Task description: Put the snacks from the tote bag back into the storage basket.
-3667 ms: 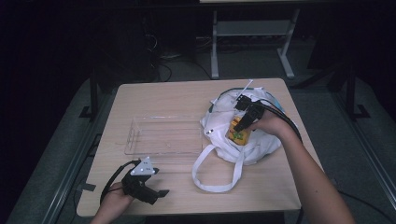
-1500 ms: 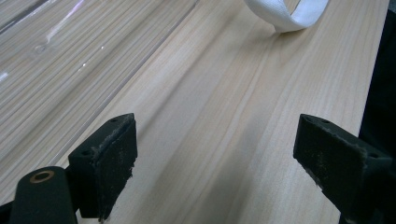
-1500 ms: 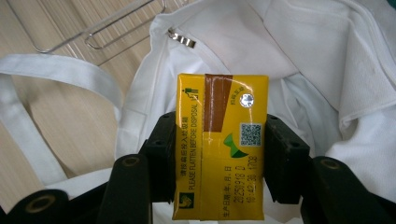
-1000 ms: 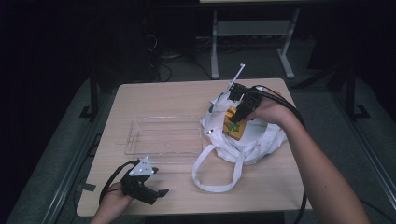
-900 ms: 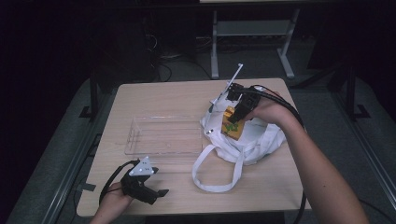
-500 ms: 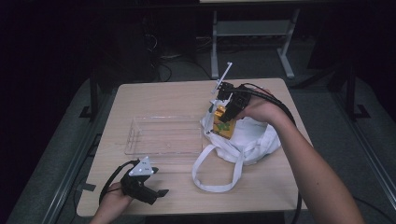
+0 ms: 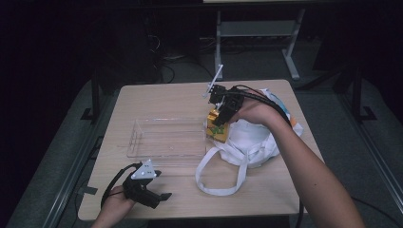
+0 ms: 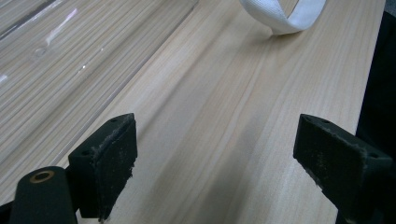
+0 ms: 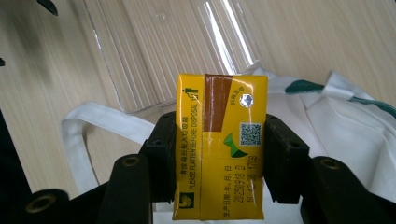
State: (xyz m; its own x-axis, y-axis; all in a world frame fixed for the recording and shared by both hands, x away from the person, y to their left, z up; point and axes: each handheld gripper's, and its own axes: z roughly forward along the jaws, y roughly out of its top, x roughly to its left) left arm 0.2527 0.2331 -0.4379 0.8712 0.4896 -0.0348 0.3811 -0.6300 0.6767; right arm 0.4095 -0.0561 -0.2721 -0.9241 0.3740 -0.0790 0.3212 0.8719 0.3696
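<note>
My right gripper (image 7: 219,118) (image 9: 218,142) is shut on a yellow drink carton (image 7: 217,127) (image 9: 218,144), held in the air above the left edge of a white cloth bag (image 7: 247,137) (image 9: 345,135) and just right of a clear plastic tray (image 7: 166,137) (image 9: 168,46). The carton's top faces the right gripper view, with a foil straw hole and a QR code. My left gripper (image 7: 154,197) (image 8: 212,163) rests open on the table near the front left edge, nothing between its jaws. One bag handle (image 7: 223,175) (image 8: 282,16) loops toward it.
The wooden table (image 7: 157,97) has bare room behind the tray and along its front. A cable (image 7: 259,97) trails from the right gripper over the person's forearm. Beyond the table stands a metal frame (image 7: 256,28) on a dark floor.
My right gripper has lifted the yellow carton out of the bag and carried it left and away from the person, toward the tray's right end. The left gripper has stayed still.
</note>
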